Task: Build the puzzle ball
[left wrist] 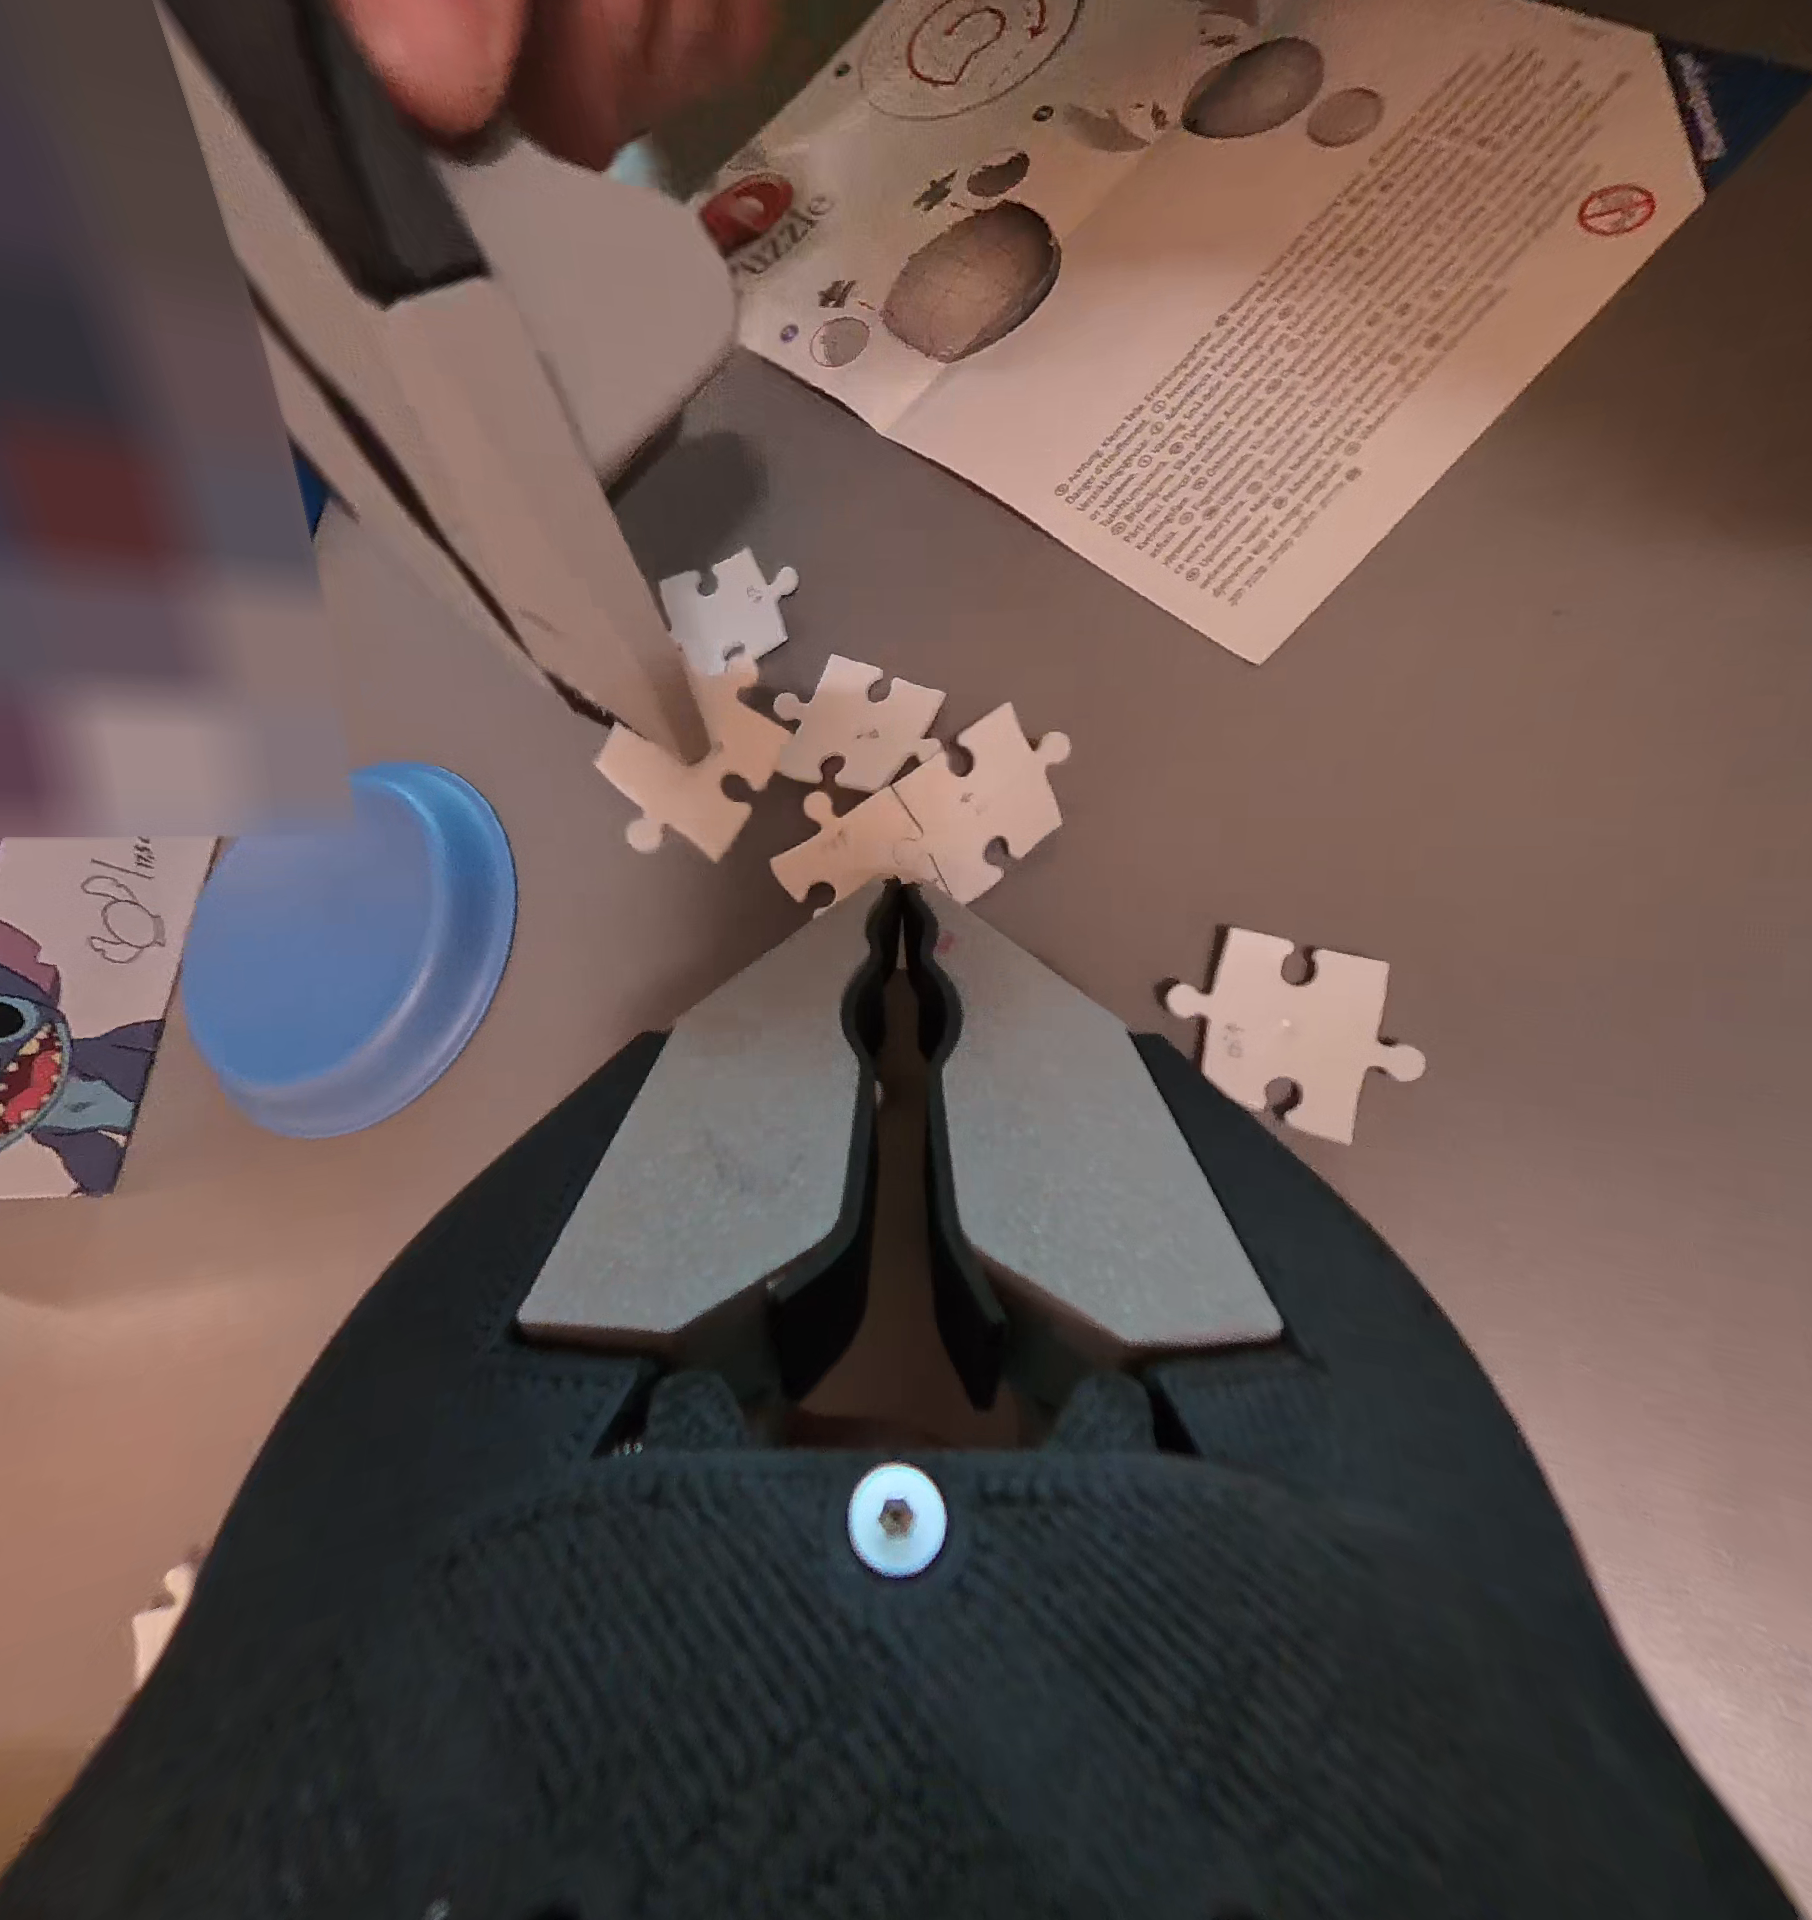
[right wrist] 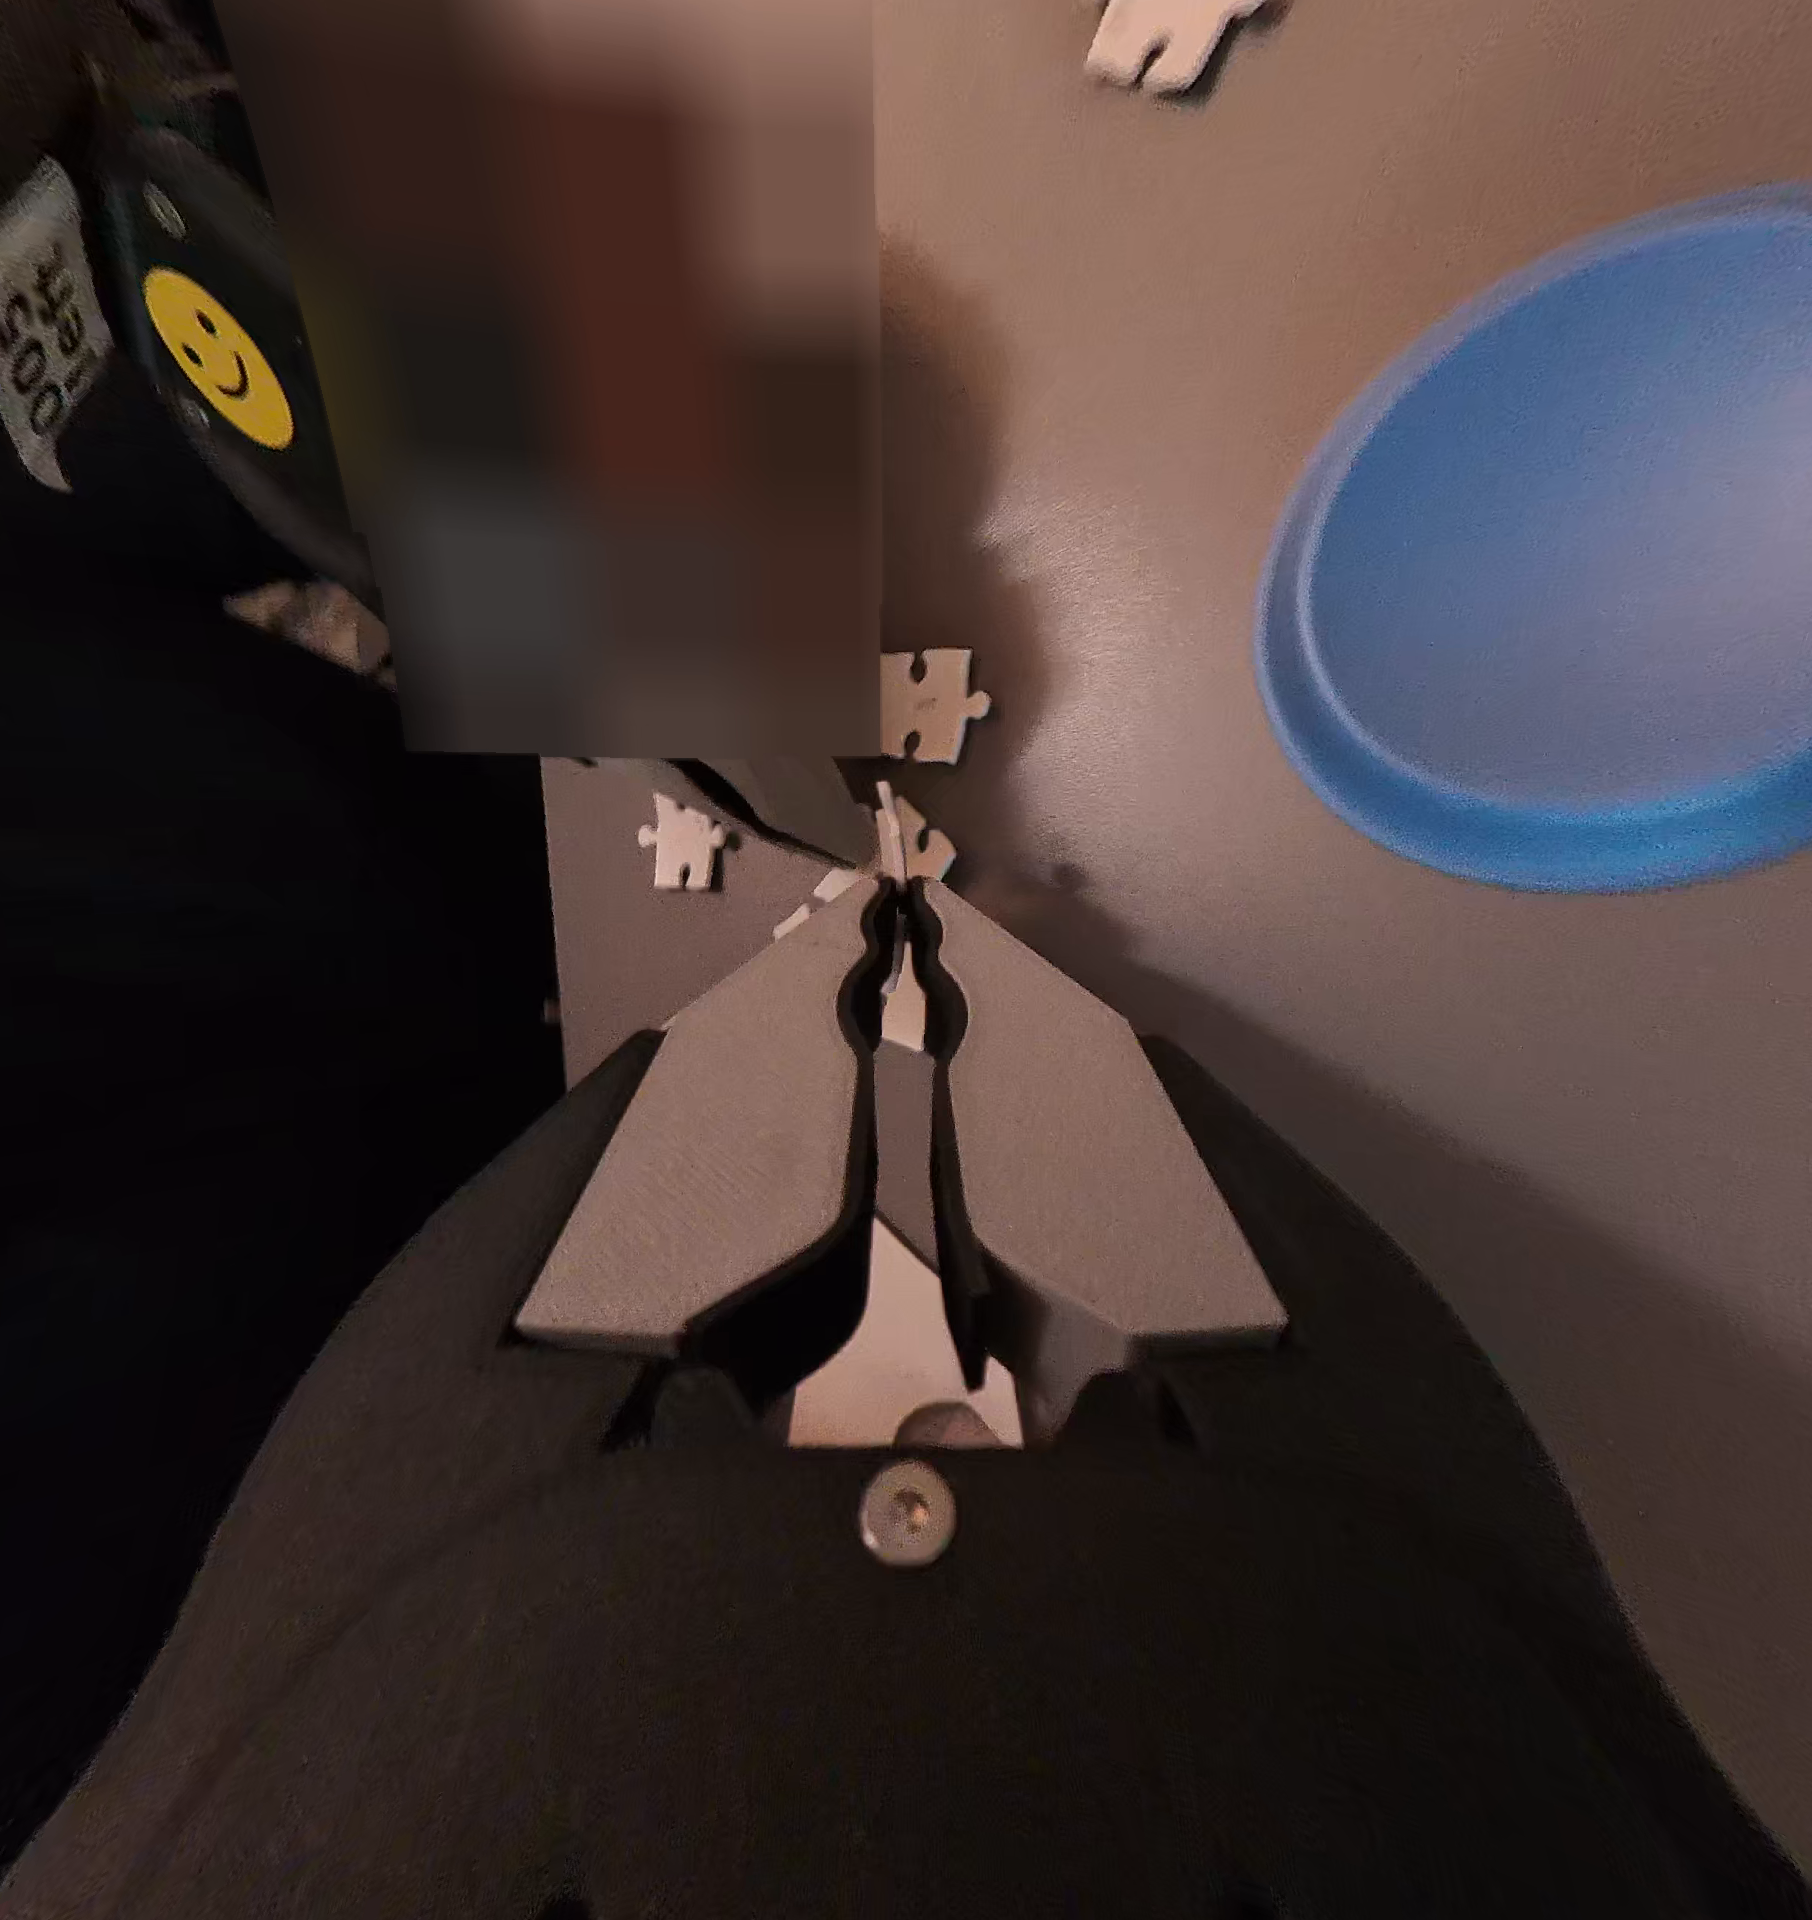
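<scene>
Several white puzzle pieces lie blank side up on the grey table. My left gripper (left wrist: 897,891) is shut, and its tips touch the near edge of two joined pieces (left wrist: 928,816). My right gripper (right wrist: 897,894) is shut on one white piece (right wrist: 889,836), which shows edge-on between its fingers. In the left wrist view the right gripper (left wrist: 689,740) comes down from the upper left, holding that piece (left wrist: 704,795) just left of the joined pair. Loose pieces lie close by (left wrist: 860,722), (left wrist: 730,608) and to the right (left wrist: 1291,1029).
A blue round stand (left wrist: 346,951) sits left of the pieces and also shows in the right wrist view (right wrist: 1608,582). A folded instruction sheet (left wrist: 1245,312) lies at the back right. A cartoon picture card (left wrist: 29,1018) lies far left. A hand (left wrist: 528,62) holds the right gripper.
</scene>
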`<state>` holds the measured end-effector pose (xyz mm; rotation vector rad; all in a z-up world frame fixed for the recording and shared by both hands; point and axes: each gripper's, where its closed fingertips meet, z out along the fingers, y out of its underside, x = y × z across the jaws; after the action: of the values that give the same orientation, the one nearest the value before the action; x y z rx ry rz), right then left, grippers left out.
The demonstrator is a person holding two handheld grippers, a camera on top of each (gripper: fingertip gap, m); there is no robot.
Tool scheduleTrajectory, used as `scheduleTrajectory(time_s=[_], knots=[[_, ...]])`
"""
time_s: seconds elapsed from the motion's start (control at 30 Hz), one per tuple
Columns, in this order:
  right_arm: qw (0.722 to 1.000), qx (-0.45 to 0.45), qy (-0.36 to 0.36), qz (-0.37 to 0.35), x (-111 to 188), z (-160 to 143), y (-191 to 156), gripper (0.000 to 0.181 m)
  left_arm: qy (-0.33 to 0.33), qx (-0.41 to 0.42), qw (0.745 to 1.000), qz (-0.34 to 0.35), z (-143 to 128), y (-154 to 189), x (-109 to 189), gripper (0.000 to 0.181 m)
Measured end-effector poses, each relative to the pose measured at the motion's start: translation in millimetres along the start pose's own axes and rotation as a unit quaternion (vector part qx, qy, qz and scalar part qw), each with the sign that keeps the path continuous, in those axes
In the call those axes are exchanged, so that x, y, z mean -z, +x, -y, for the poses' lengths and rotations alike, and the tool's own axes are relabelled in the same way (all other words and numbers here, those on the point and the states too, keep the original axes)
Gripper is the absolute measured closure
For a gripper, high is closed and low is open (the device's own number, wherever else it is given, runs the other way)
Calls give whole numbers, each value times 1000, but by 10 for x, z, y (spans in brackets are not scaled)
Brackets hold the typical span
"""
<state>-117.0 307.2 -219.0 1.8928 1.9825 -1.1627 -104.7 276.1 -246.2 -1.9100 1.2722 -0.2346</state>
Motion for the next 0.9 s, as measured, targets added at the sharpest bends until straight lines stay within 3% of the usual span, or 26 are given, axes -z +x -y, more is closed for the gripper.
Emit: scheduleTrajectory(time_s=[0.2,0.4,0.53,0.63,0.73,0.9], knots=[[989,79,-122,25,-174,-84,-65,181,1,-24,1000,9,11,17,-11,181],[986,89,-142,2,-156,-106,1,181,3,-38,999,10,-1,13,8,181],[985,92,-149,-6,-143,-129,14,181,27,-53,997,48,69,-100,85,181],[983,100,-156,-13,-109,-170,-24,181,82,13,995,47,217,-224,232,181],[982,114,-149,-14,-71,-155,-105,181,89,98,990,42,172,-381,288,181],[981,136,-137,-18,-76,-80,-192,181,121,176,976,-43,266,-264,281,181]])
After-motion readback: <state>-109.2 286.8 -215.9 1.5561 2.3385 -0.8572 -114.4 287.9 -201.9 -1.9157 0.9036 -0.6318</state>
